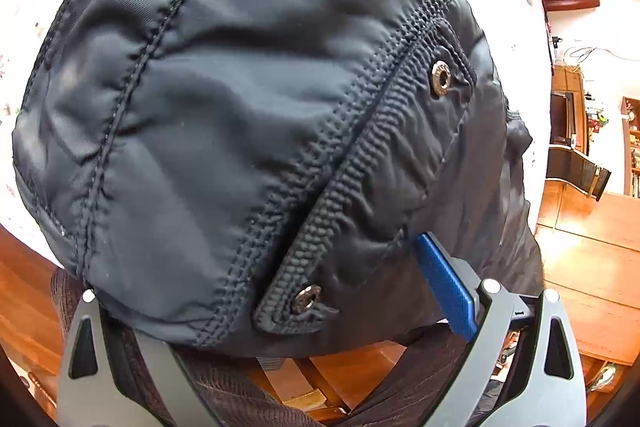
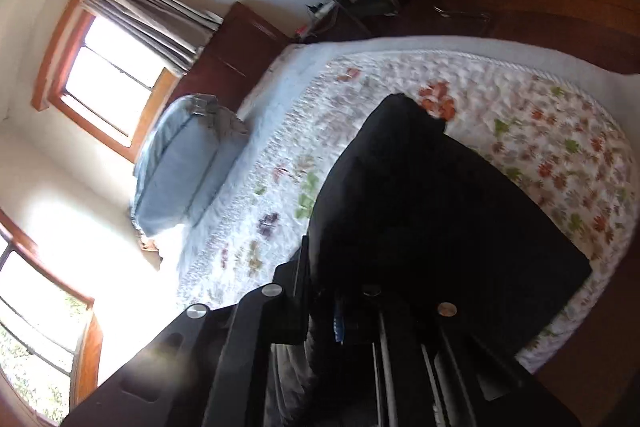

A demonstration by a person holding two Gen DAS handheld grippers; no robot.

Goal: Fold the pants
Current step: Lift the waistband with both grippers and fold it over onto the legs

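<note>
Dark navy pants (image 1: 240, 107) fill the left wrist view, hanging close to the camera with the gathered waistband and two metal snaps (image 1: 442, 79) showing. My left gripper (image 1: 332, 267) is buried in this cloth. One blue pad (image 1: 446, 287) presses into the puckered fabric and the other finger is hidden under it. In the right wrist view the pants (image 2: 432, 207) lie as a black sheet across the flowered quilt (image 2: 560, 147). Their near edge rises into my right gripper (image 2: 340, 291), which is shut on it.
A folded blue pillow or blanket (image 2: 188, 163) lies at the head of the bed, near a curtained window (image 2: 112, 83). Wooden floor (image 1: 592, 259) surrounds the bed, with a dark chair (image 1: 576, 167) and shelves beyond it.
</note>
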